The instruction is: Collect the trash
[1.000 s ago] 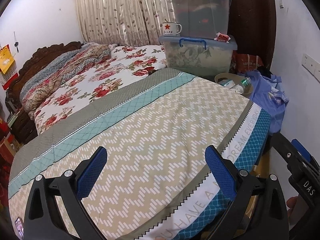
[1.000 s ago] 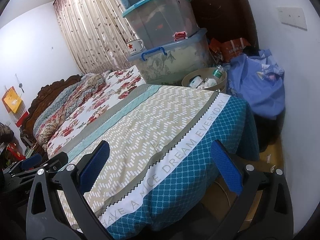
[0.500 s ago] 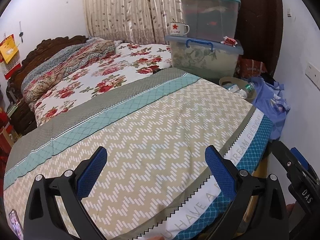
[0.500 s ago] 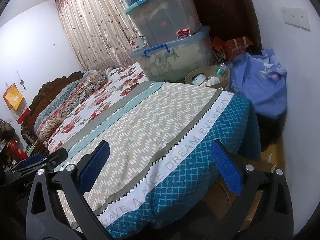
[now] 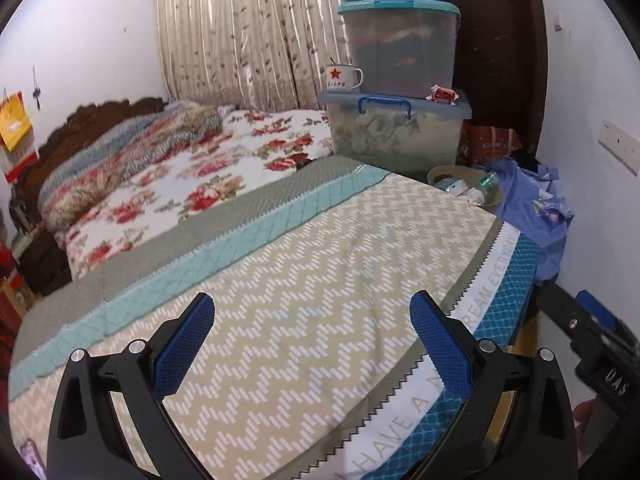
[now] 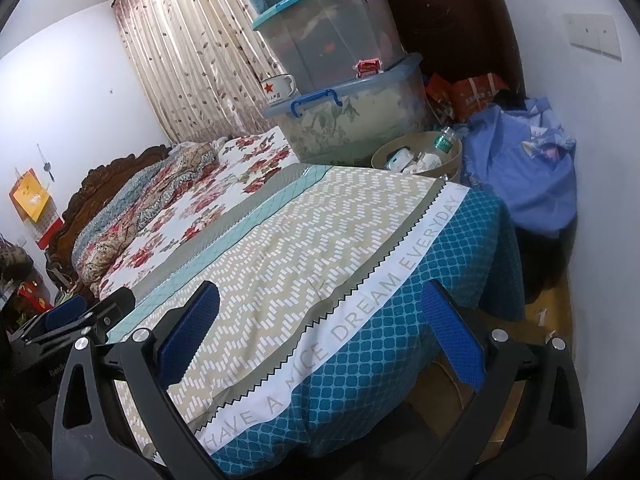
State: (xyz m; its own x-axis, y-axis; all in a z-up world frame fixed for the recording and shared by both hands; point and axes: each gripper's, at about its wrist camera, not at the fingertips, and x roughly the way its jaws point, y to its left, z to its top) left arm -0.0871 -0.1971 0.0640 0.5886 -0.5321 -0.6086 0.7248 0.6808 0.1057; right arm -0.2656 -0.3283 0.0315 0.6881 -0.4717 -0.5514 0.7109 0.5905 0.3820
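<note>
- Left gripper (image 5: 312, 320) is hovering over the bedspread (image 5: 304, 280), jaws spread wide, holding nothing.
- Right gripper (image 6: 320, 308) is hovering over the bed's foot edge, jaws likewise spread and empty.
- Beige basin (image 6: 452, 156) is sitting far ahead and right of both grippers, beyond the bed corner, holding a plastic bottle (image 6: 443, 142) and white scraps.
- Red wrapper (image 6: 369, 66) is lying on the storage-box lid (image 6: 400, 70) behind the basin.

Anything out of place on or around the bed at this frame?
A red-and-white wrapper lies loose on the blue lid of the lowest clear storage bin, beside a white enamel mug with a red star. The chevron bedspread is bare. The left tool and right tool are open and empty.
</note>
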